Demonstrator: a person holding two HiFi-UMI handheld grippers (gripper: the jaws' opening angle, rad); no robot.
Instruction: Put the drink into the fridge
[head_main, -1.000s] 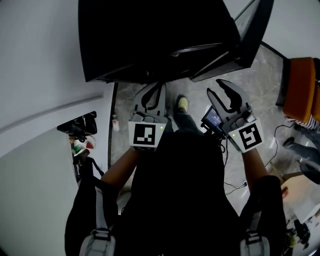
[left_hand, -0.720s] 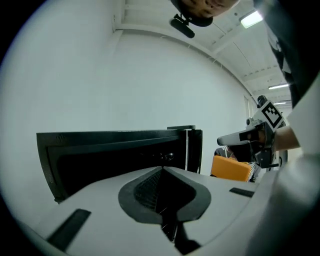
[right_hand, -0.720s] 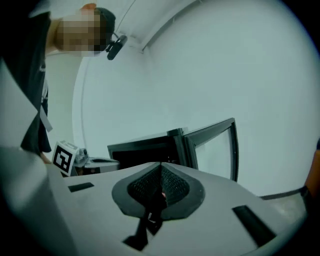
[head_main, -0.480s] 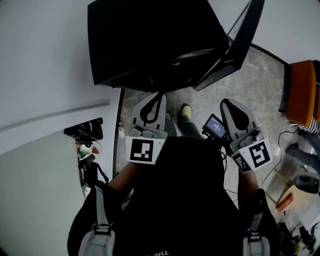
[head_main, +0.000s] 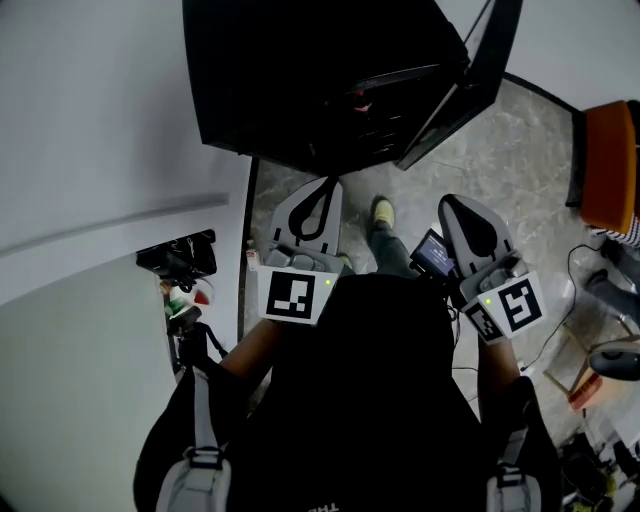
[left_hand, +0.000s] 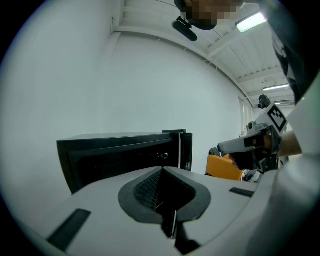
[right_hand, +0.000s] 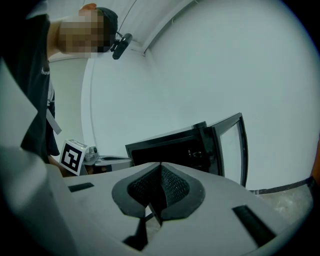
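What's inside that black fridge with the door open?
The fridge stands open, its door swung aside. Inside it is very dark: only one small shiny thing shows. What that is, and whether any drink sits deeper in, cannot be told.

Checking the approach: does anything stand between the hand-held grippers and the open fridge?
Nothing visible does. The fridge has its door swung aside to the right; bare floor lies between it and the left hand-held gripper and right hand-held gripper, both shut and empty.
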